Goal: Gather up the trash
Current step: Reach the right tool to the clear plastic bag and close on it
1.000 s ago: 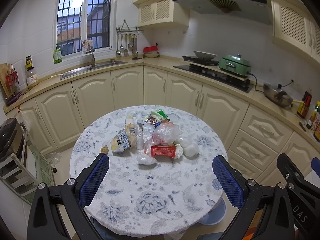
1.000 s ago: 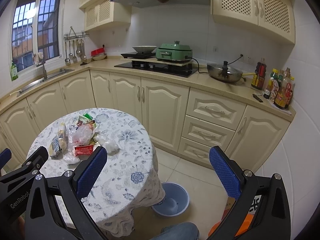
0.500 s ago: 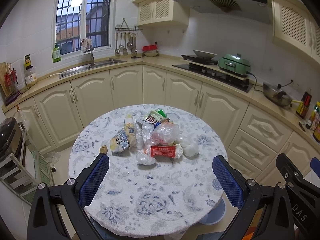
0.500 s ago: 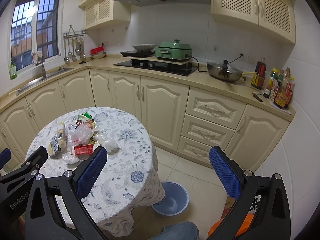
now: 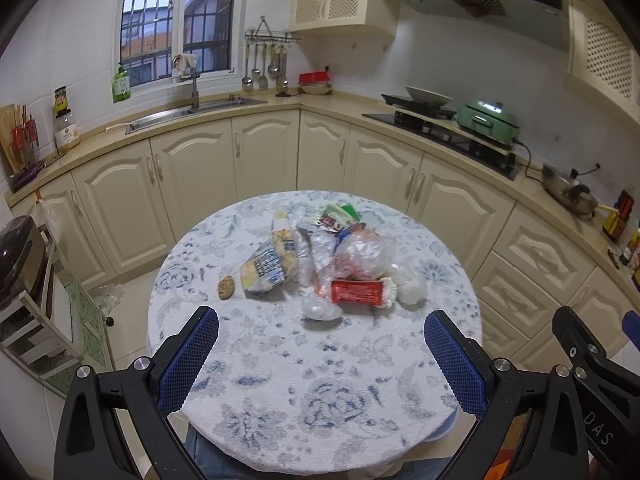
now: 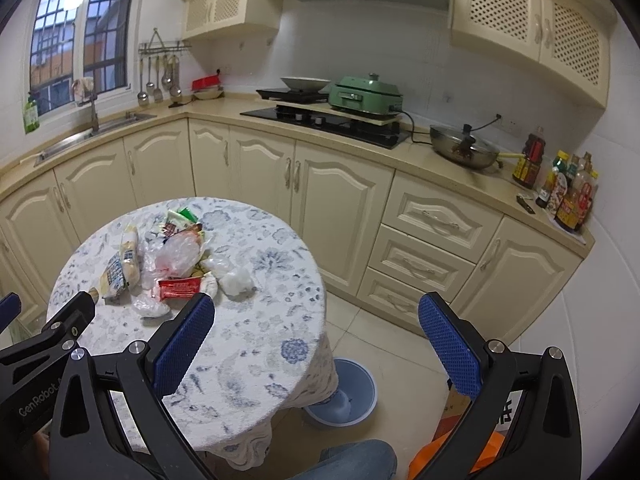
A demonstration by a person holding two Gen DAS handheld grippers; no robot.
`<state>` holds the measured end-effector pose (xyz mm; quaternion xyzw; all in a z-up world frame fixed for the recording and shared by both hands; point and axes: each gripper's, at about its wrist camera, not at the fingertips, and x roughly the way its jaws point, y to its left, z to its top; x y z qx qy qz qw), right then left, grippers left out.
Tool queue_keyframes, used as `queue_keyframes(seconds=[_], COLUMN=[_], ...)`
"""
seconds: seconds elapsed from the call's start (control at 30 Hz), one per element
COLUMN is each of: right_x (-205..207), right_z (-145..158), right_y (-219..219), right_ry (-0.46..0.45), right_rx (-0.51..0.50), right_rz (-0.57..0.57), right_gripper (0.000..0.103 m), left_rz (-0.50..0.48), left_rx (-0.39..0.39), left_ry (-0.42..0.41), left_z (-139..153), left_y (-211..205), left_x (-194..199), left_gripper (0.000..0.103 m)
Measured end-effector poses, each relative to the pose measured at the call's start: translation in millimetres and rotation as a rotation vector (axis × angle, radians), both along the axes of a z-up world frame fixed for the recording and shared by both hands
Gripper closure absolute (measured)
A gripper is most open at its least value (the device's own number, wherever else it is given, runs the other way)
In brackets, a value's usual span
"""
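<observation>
A heap of trash lies mid-table on the round floral tablecloth: a red wrapper, a yellow-blue snack bag, crumpled clear plastic, white wads and a small brown lump. My left gripper hovers open over the table's near half, short of the heap. My right gripper hangs open off the table's right side, with the red wrapper up to its left. A pale blue bin stands on the floor by the table.
Cream cabinets and a counter curve round the room behind the table, with a sink, a stove with a green cooker and a pan. A rack with a dark pot stands at the left. A person's jeans-clad knee shows below.
Both grippers have drifted slightly; the table and trash sit a touch higher and further in view. Nothing was picked up.
</observation>
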<state>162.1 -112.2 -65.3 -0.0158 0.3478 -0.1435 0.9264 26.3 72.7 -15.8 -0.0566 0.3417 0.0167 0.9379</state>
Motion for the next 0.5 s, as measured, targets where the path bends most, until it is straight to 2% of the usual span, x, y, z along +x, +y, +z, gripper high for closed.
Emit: queue_keyframes(seconds=[0.2, 0.33, 0.5], right_x=[22, 42, 68], right_z=[-15, -35, -64], right_y=[37, 62, 91], right_ry=[0.066, 0.138, 0.228], right_rx=[-0.012, 0.010, 0.021], right_rz=[0.074, 0.121, 0.149], right_gripper=[0.000, 0.000, 0.000], left_rz=[0.060, 0.092, 0.104], left_rx=[-0.034, -0.065, -0.051], left_ry=[0.070, 0.132, 0.195], left_z=[-13, -25, -38], left_y=[39, 65, 91], left_x=[17, 33, 57], left_gripper=[0.002, 0.002, 0.002])
